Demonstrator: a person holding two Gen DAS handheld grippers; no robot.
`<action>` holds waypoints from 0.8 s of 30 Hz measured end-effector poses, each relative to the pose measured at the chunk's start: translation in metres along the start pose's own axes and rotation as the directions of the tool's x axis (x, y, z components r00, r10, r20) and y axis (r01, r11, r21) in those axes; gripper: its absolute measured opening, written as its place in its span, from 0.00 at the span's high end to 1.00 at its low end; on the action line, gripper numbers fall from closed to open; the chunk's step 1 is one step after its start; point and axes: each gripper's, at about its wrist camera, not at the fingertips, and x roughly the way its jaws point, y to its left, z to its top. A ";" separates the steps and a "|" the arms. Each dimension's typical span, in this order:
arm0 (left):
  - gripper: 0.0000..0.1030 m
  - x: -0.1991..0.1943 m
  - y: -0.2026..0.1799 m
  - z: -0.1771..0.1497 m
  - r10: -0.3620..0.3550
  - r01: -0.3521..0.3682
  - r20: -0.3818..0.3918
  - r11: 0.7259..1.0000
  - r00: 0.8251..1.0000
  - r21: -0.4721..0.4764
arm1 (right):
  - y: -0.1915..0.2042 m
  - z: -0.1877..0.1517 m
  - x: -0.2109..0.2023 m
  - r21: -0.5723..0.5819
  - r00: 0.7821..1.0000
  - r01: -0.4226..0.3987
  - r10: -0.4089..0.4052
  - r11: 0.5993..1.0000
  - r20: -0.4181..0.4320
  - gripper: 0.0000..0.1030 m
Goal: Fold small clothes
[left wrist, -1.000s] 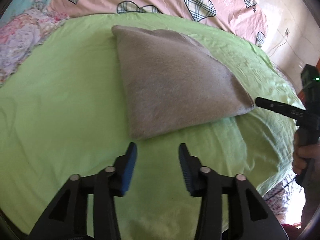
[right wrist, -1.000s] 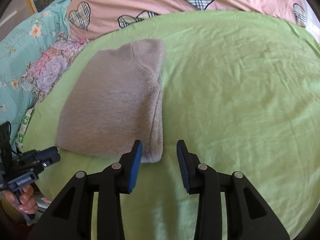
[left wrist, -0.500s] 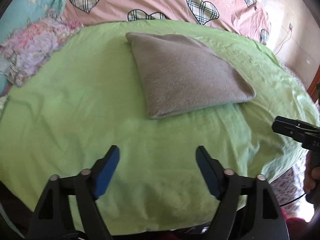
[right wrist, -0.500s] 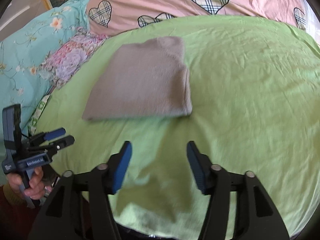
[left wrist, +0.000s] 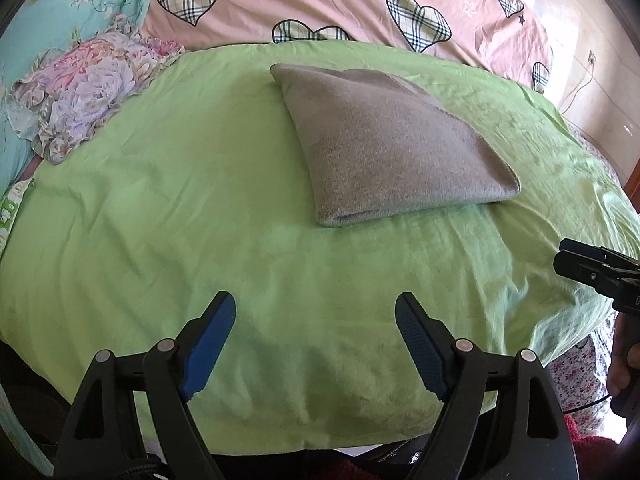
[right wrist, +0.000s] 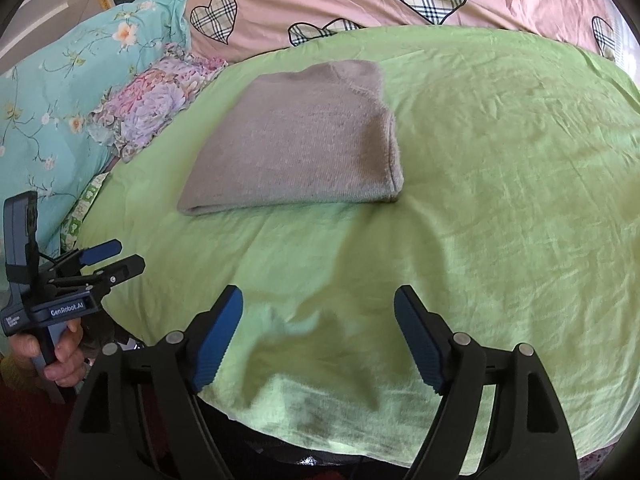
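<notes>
A grey knitted garment (left wrist: 384, 148) lies folded into a flat rectangle on the green sheet (left wrist: 168, 208); the right wrist view shows the same garment (right wrist: 304, 144) left of centre. My left gripper (left wrist: 314, 308) hovers over bare sheet near the bed's front edge, well short of the garment, open and holding nothing. My right gripper (right wrist: 318, 304) is also back from the garment above the sheet's edge, its jaws still opening with nothing between them. Each view catches the other gripper at its side: the right gripper (left wrist: 576, 264), and the left gripper (right wrist: 108, 260) held by a hand (right wrist: 60, 348).
A pink quilt with plaid hearts (left wrist: 360, 4) lines the back of the bed. A floral cushion (left wrist: 88, 88) and a turquoise pillow (right wrist: 76, 76) lie at the left. The bed's front edge (right wrist: 320, 420) drops off just under my fingers.
Both grippers drew back from the garment's near edge toward the front of the bed, and their jaws spread from narrow to wide. The garment stays folded on the sheet.
</notes>
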 end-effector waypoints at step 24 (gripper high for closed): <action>0.19 0.024 0.000 0.063 0.160 -0.160 -0.012 0.987 0.987 0.012 | 0.018 0.059 0.034 -0.078 1.000 -0.006 0.004 0.997 -0.022 0.18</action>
